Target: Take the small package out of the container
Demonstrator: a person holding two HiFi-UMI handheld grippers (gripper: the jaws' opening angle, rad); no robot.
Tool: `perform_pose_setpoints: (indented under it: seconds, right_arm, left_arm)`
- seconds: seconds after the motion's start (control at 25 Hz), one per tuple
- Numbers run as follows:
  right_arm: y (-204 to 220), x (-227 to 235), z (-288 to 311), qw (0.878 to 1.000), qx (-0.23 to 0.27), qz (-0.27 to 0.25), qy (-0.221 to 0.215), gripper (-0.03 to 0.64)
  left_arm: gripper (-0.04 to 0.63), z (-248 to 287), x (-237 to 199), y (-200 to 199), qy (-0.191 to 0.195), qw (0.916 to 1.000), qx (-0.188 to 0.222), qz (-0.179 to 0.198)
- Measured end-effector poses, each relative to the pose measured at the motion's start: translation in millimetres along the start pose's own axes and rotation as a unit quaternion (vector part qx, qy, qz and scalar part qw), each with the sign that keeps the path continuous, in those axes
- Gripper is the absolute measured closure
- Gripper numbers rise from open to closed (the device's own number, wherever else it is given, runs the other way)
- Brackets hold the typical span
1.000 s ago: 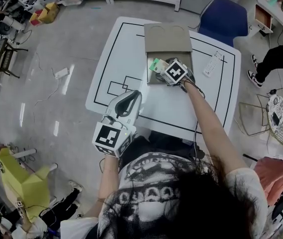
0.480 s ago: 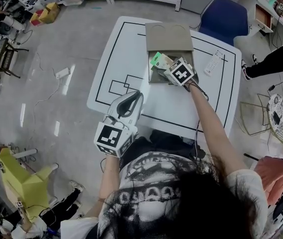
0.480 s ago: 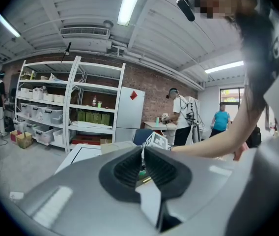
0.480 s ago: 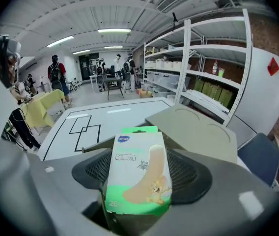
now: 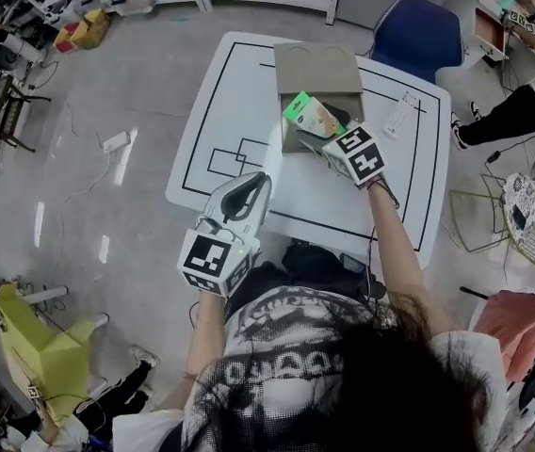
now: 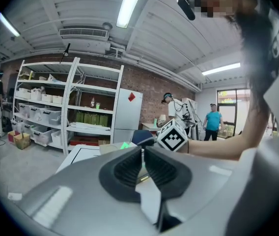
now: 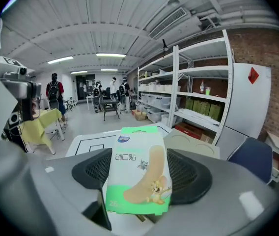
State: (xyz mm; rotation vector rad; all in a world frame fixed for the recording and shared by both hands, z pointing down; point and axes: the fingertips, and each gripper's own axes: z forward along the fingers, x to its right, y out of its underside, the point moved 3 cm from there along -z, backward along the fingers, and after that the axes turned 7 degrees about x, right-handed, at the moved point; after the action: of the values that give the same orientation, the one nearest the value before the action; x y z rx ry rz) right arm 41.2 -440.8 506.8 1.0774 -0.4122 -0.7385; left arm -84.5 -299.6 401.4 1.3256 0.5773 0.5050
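Grey right gripper (image 5: pixel 335 142) clamped on small package (image 5: pixel 311 117), long axis running out along the jaws | package held over cardboard container (image 5: pixel 316 73), far side of table (image 5: pixel 230 92) | left gripper (image 5: pixel 239 201) jaws together, empty, near edge | bare tabletop lies left and nearer.

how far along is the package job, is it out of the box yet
Done: the right gripper is shut on the small package, which looks lifted above the open cardboard container. In hand: carrying it clear. Left: probably setting it on the table. The left gripper is shut and empty.
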Motion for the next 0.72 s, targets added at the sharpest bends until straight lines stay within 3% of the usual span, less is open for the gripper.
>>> perform_pose_setpoints:
  seconds: [0.28,0.72]
  right_arm:
    - [-13.7,-50.8,-46.2,0.999,0.031,0.020,0.014,0.255]
    - [3.3,-139.9,-105.9,0.995,0.043,0.076,0.037,0.253]
  left_arm:
    - [0.595,-27.6,7.8,2.6,0.011,0.9999,0.005,-0.001]
    - [0.595,-95.5,24.2,13.6,0.019,0.9997,0.014,-0.004]
